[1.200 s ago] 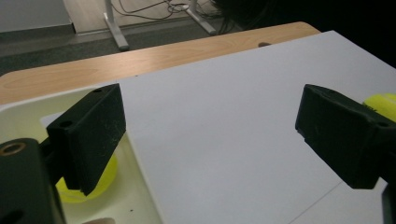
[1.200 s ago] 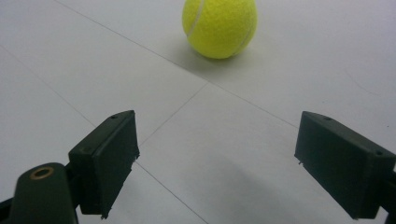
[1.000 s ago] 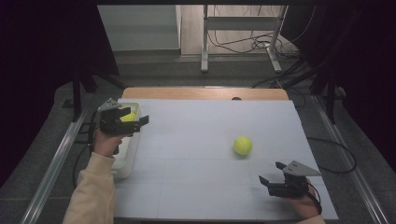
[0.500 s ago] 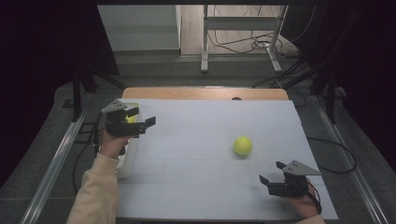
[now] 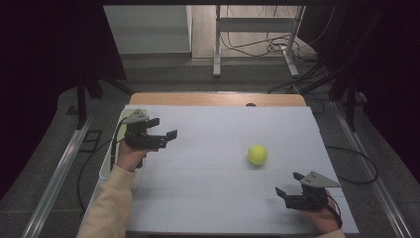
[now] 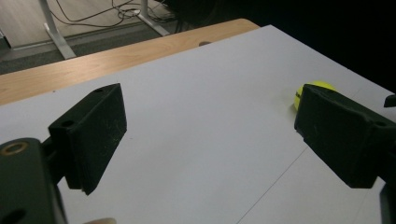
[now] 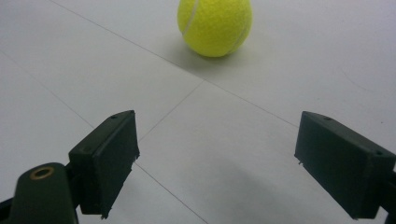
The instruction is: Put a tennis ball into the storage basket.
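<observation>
Two hand-held grippers [image 5: 164, 135] [image 5: 288, 183], wide apart, empty.

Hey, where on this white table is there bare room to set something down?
Most of the white table top is bare: the far half behind the yellow tennis ball, and the middle between the left gripper and the ball. Tightest is between the ball and the right gripper.

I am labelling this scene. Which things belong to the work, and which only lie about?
Belongs to the work:
- tennis ball
- left tool, open
- right tool, open
- white bin at table edge

Only lying about:
- cables on floor
- desk legs behind table
</observation>
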`<state>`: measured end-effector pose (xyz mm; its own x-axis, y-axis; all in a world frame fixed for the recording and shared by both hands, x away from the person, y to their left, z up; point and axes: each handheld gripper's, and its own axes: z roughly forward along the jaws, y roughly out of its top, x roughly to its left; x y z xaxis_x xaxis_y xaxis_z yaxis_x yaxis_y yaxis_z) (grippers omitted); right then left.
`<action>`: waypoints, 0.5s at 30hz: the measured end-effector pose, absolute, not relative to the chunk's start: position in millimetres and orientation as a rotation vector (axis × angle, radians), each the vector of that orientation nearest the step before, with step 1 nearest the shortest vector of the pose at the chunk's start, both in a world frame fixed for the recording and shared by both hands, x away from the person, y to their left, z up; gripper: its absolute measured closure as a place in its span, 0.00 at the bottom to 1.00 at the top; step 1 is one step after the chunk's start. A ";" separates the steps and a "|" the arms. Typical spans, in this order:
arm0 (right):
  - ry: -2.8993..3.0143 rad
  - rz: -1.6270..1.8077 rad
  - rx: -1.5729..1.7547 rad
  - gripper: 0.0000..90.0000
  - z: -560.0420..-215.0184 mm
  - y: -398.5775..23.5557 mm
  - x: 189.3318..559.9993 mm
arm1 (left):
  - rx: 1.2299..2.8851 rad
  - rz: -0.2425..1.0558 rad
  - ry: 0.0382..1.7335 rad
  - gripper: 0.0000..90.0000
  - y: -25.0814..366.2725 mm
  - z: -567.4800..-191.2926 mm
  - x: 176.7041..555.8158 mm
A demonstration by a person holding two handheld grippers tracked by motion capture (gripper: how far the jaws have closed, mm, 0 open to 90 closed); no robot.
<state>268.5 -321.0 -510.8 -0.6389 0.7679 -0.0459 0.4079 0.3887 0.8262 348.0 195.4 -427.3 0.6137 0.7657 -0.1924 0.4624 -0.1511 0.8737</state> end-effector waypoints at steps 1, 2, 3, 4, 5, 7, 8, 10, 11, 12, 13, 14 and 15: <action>2.227 1.152 1.012 0.15 -510.9 -320.8 268.5 | 1.795 0.364 0.994 0.11 194.2 -427.6 348.0; 2.226 1.152 1.011 0.15 -510.8 -320.9 268.6 | 1.793 0.361 0.991 0.11 192.8 -428.0 348.0; 2.225 1.153 1.012 0.16 -510.8 -321.0 268.8 | 1.796 0.358 0.987 0.11 191.6 -428.4 348.0; 2.226 1.152 1.013 0.16 -510.8 -321.2 268.9 | 1.796 0.358 0.987 0.11 191.6 -428.4 348.0; 2.225 1.152 1.014 0.16 -510.8 -321.3 269.0 | 1.799 0.356 0.982 0.11 188.4 -429.6 347.9; 2.224 1.148 1.014 0.16 -510.8 -321.3 269.0 | 1.802 0.348 0.973 0.11 184.9 -430.4 347.8; 2.225 1.148 1.014 0.16 -510.7 -321.4 268.9 | 1.803 0.343 0.968 0.11 183.0 -430.9 347.8; 2.223 1.152 1.012 0.16 -510.7 -321.7 269.2 | 1.810 0.340 0.963 0.11 180.5 -431.5 347.8; 2.223 1.153 1.013 0.16 -510.7 -321.7 269.3 | 1.820 0.337 0.955 0.11 176.6 -432.5 347.9; 2.223 1.156 1.012 0.16 -510.8 -321.7 269.5 | 1.824 0.333 0.952 0.11 173.6 -433.3 348.1; 2.224 1.155 1.011 0.16 -510.8 -321.7 269.6 | 1.830 0.333 0.949 0.11 171.3 -434.1 348.2; 2.224 1.155 1.011 0.16 -510.8 -321.7 269.4 | 1.830 0.333 0.949 0.11 171.3 -434.1 348.2; 2.224 1.155 1.010 0.16 -510.8 -321.6 269.3 | 1.842 0.326 0.942 0.11 166.8 -435.9 348.4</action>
